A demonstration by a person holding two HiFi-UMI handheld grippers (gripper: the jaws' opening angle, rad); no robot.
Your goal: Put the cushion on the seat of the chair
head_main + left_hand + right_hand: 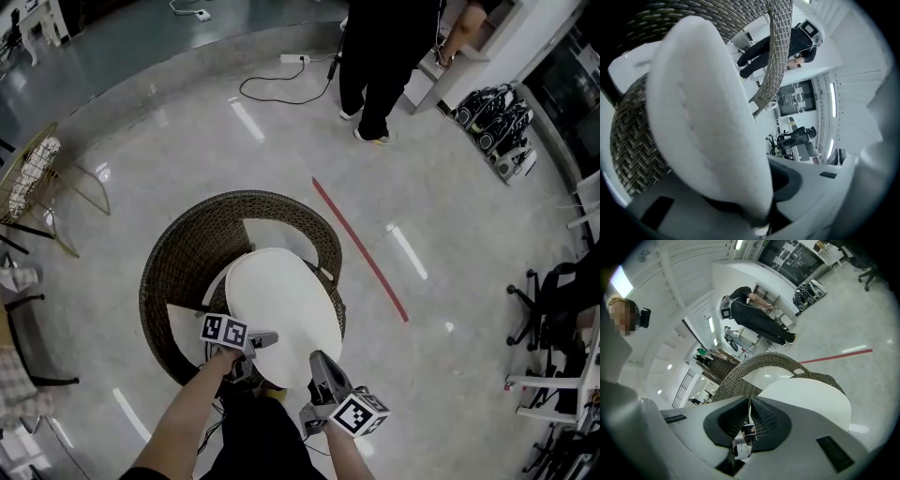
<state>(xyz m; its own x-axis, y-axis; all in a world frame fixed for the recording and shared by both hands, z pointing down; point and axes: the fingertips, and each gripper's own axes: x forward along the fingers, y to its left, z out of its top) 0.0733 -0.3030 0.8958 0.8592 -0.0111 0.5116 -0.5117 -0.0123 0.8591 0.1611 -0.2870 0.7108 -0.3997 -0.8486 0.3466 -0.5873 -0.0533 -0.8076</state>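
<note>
1. Fingers of the left gripper (263, 341) pinch the cushion (281, 302) by its near edge; the right gripper (318, 357) has them pressed together, empty.
2. It sits tilted over the chair (183, 248) at the front rim: slide it inward, flatten it, then release.

One cushion (281, 314); one wicker chair (178, 262); one bystander (384, 56); two grippers: left gripper (267, 339), right gripper (317, 358).
</note>
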